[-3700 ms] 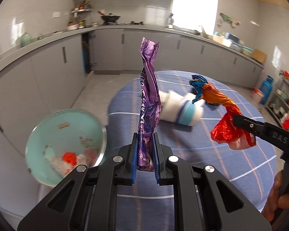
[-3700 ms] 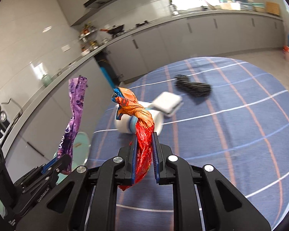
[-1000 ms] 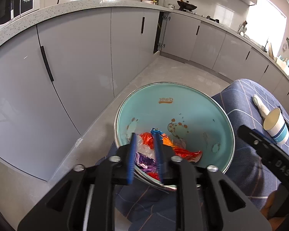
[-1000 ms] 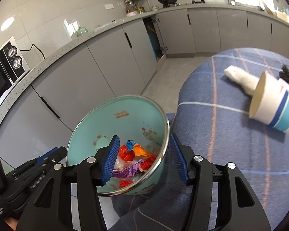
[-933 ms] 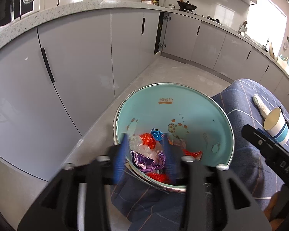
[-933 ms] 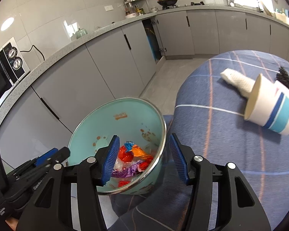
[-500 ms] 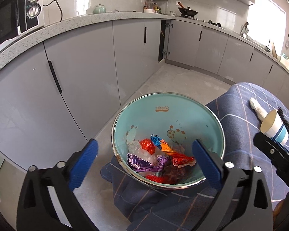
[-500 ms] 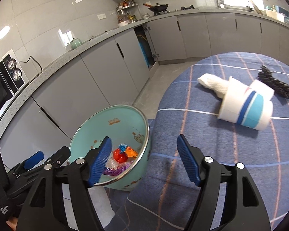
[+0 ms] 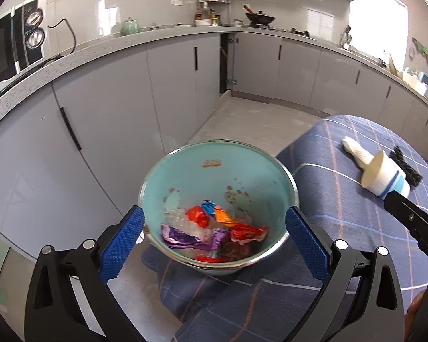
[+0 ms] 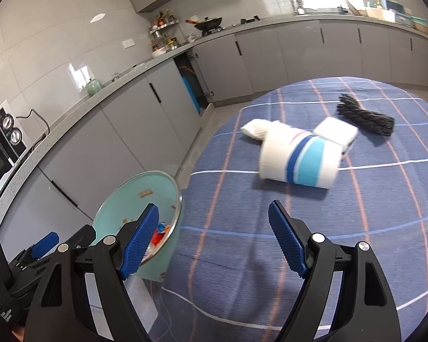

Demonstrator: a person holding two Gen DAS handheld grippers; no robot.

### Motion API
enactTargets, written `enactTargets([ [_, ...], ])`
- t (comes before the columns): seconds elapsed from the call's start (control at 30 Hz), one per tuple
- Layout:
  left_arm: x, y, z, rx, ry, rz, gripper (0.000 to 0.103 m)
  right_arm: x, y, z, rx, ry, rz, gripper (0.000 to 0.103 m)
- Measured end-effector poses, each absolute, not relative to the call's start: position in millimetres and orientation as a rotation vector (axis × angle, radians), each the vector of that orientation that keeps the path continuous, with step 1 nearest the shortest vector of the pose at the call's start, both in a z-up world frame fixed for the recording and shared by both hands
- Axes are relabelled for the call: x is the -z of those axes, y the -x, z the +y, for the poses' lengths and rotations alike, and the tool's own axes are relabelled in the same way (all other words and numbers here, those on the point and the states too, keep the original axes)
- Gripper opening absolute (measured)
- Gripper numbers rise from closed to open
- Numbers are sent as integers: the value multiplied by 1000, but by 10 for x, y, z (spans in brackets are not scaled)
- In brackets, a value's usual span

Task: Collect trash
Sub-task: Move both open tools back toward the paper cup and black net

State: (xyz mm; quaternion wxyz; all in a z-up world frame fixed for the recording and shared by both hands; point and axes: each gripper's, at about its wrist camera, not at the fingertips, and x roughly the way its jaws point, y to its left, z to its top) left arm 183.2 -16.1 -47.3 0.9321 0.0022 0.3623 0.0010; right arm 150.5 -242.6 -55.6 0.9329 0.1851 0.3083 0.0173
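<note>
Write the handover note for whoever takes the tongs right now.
Left tongs: wide open, empty, over the teal bin.
Right tongs: jaws opening, nothing between them, over the blue checked tablecloth.
Done: purple wrapper and orange-red wrapper lie in the bin with other scraps.
Left: on the cloth, the paper cup on its side, a white wad at its mouth, a white block behind it, a black bundle beyond. The cup looks like the next pick.
</note>
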Motion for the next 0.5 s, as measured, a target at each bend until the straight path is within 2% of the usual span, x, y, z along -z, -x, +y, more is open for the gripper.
enactTargets([
  [0.5, 470, -1745, -969, 152, -75, 738, 97, 568, -1180, -3008, 120, -417, 590, 79],
])
